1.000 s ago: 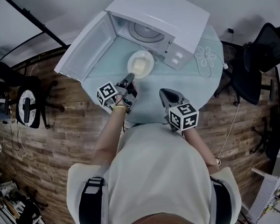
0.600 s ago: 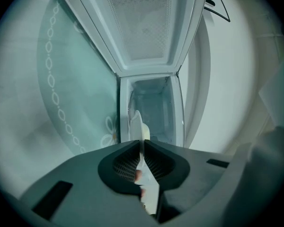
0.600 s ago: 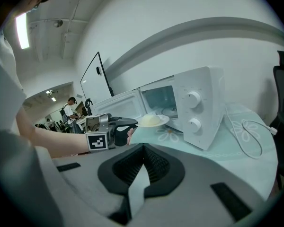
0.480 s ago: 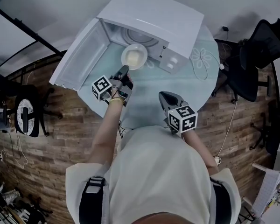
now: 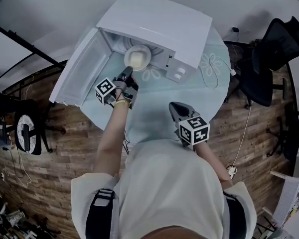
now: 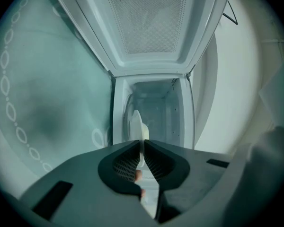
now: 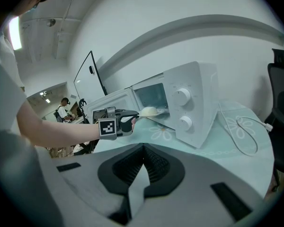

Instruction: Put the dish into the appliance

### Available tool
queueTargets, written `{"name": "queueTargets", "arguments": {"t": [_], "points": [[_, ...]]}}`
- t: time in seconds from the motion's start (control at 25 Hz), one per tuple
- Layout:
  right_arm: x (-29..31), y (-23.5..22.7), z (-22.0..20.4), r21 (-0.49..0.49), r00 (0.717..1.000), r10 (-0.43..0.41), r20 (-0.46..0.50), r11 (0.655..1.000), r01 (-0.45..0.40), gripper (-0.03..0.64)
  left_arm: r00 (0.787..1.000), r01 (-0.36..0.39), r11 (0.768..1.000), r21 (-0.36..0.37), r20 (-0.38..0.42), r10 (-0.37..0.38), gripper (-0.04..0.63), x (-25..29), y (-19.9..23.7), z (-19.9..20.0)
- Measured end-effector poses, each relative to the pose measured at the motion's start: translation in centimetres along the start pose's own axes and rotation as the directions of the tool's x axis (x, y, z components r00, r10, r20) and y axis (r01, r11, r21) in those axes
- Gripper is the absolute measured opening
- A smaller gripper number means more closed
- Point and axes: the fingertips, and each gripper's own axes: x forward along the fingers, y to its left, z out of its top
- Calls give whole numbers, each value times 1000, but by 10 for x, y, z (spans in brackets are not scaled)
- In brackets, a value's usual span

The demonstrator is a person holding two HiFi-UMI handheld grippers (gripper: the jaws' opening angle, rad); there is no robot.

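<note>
Wood floor (image 5: 50, 148), blk chairs (image 5: 276, 49), white walls (image 7: 180, 13).

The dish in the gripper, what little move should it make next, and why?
Probably ease the dish a little deeper into the microwave, then lower it. The left gripper is clamped on its rim, and the dish hangs just at the open front, held up in the air rather than set down inside.

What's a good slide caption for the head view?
Left tool holds the dish by its rim at the open microwave; right tool hovers shut and empty over the table.
</note>
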Motion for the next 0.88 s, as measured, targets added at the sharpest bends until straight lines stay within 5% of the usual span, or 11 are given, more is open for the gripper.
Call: {"name": "queueTargets", "arguments": {"t": [0.48,0.88], "points": [[11,-6,-4,22,1000,-6,-30,1000,7,6,999,-35,999,-28,-10,35,28,31,12,17],[19,-9,-10,33,998,-9,-54,999,11,6,994,-102,994,38,-43,104,28,64,12,29]]}}
